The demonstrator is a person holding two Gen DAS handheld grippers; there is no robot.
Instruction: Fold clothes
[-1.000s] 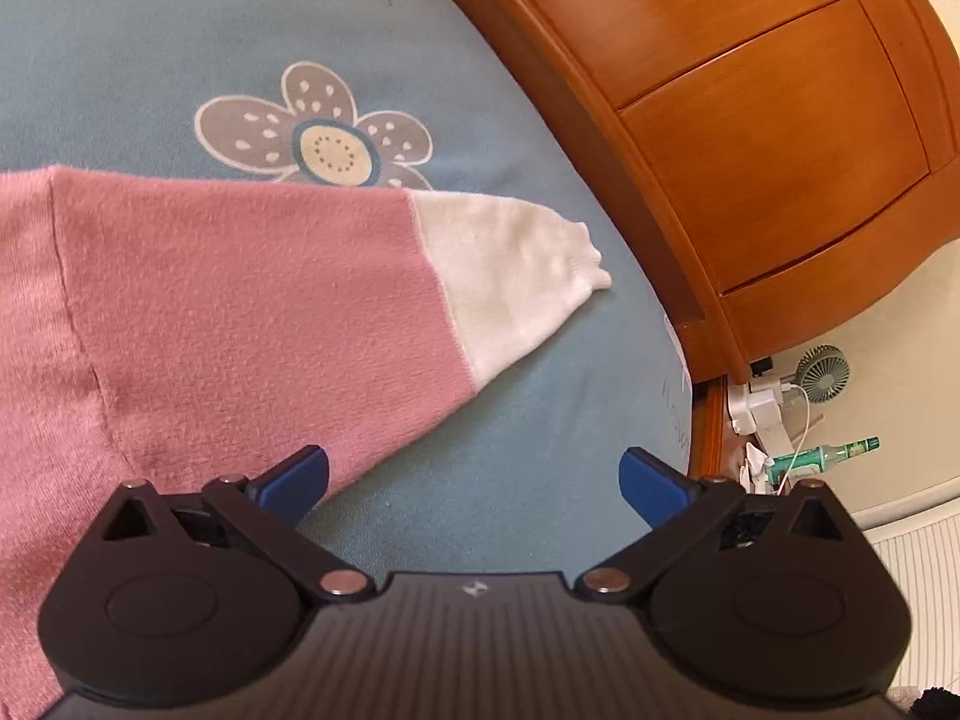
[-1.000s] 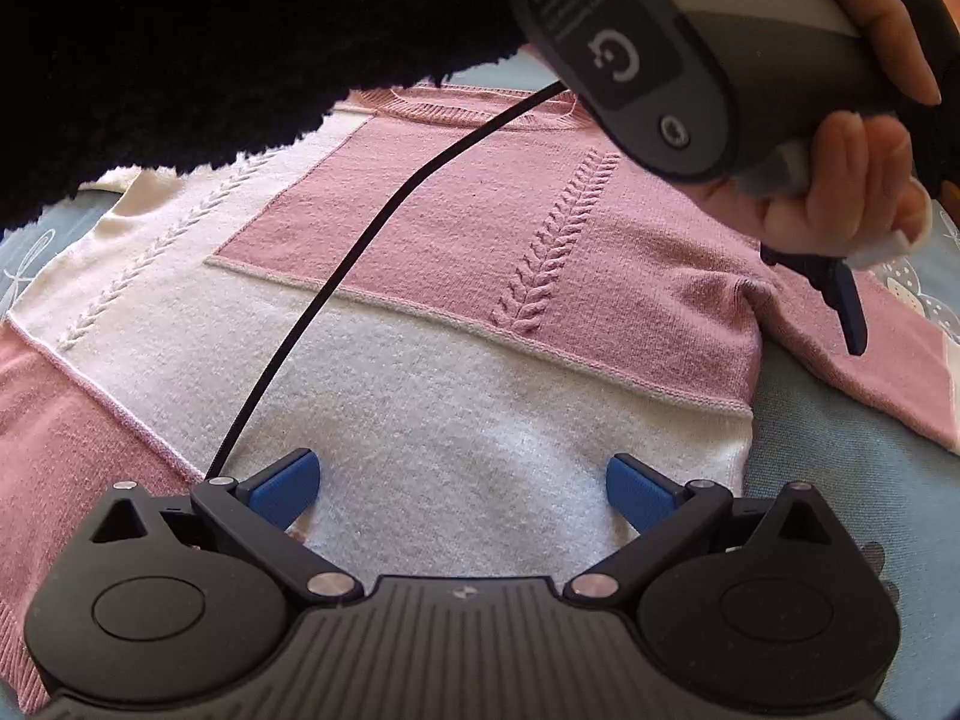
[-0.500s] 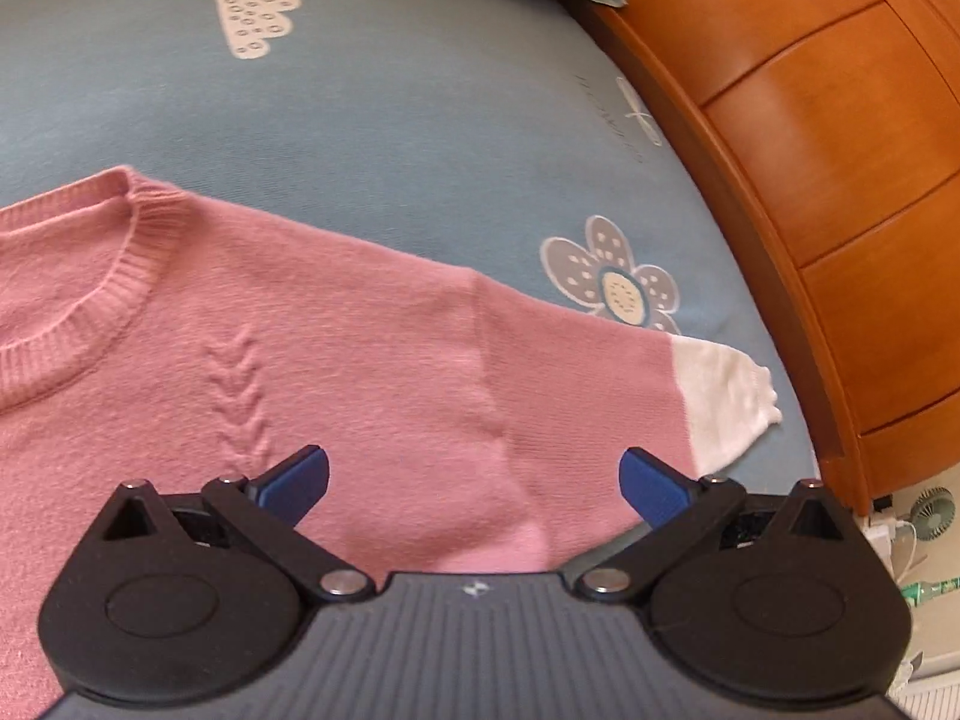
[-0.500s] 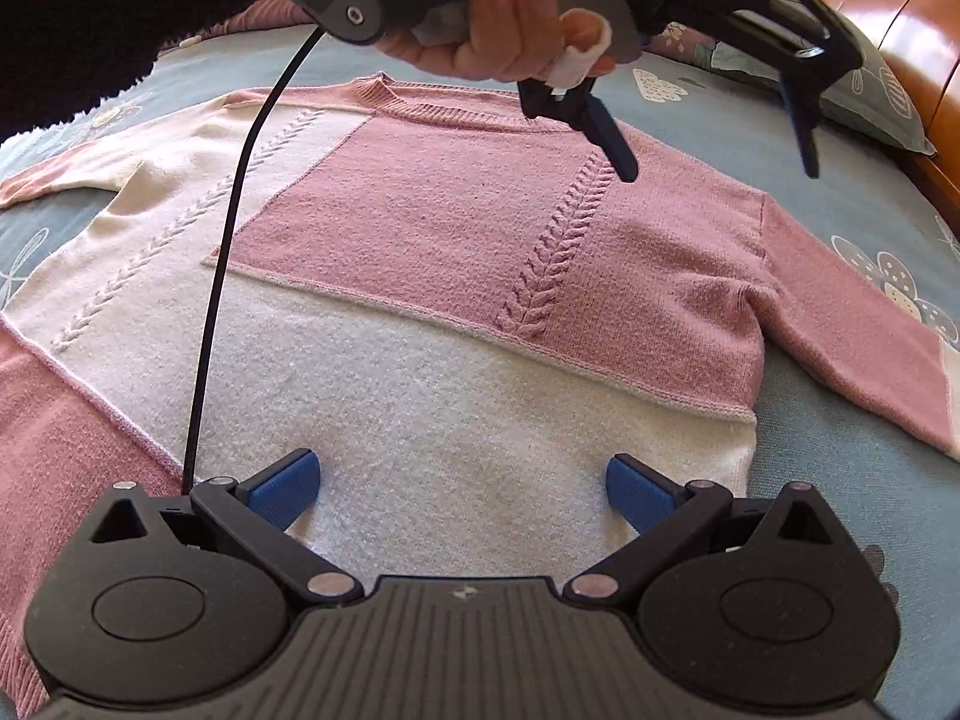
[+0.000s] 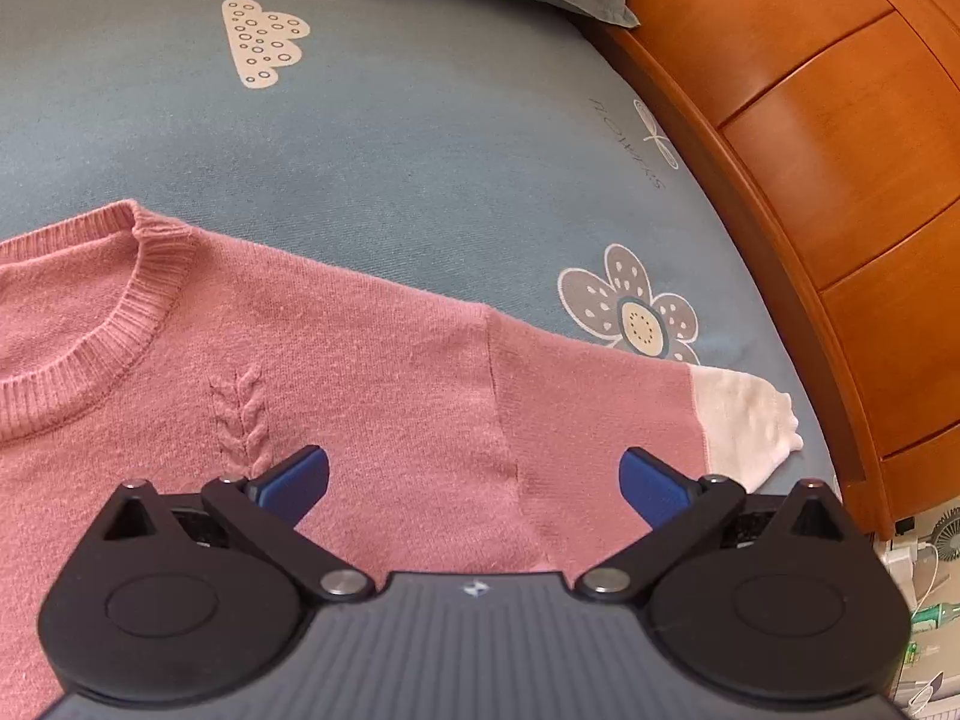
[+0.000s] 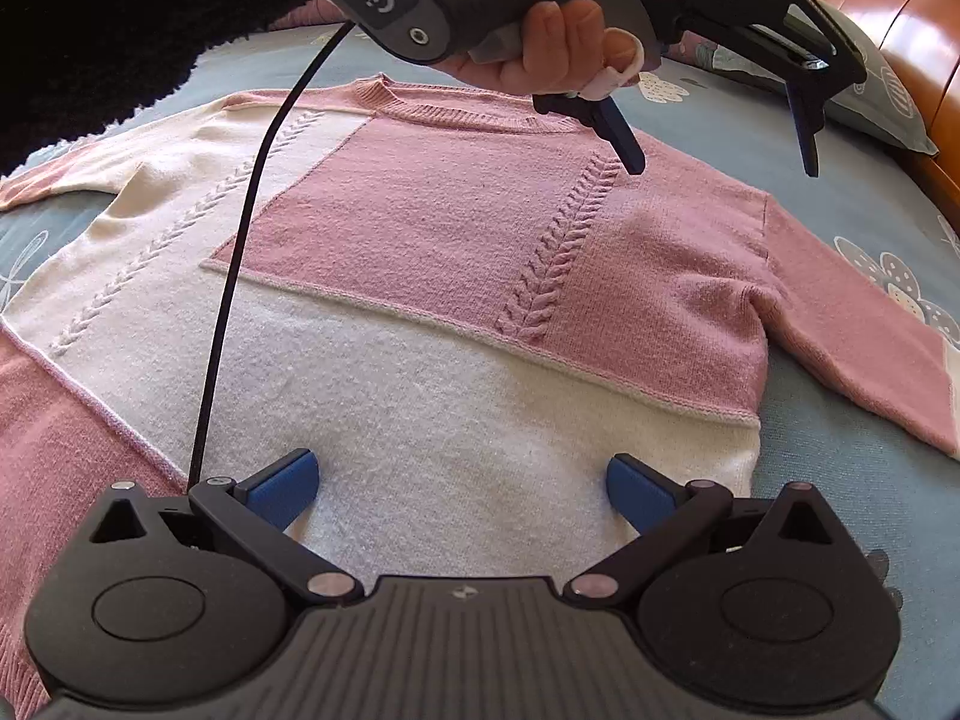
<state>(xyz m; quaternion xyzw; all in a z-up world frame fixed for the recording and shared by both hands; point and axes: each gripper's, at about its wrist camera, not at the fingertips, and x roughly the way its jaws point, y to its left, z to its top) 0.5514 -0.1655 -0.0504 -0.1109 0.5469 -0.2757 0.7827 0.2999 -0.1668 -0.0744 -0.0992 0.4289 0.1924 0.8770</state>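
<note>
The pink-and-white knit sweater (image 6: 456,312) lies face up and spread flat on the blue patterned bed sheet (image 5: 420,138), both sleeves out to the sides. The left claw (image 5: 474,474) hovers over the shoulder near the neckline, jaws spread wide and empty. The right claw (image 6: 462,483) hangs over the white hem, also spread, holding nothing. Nothing is folded yet. The risk: a pinch through only the top knit layer would drag the front panel and bunch it. That cable (image 6: 240,252) across the chest could snag too.
</note>
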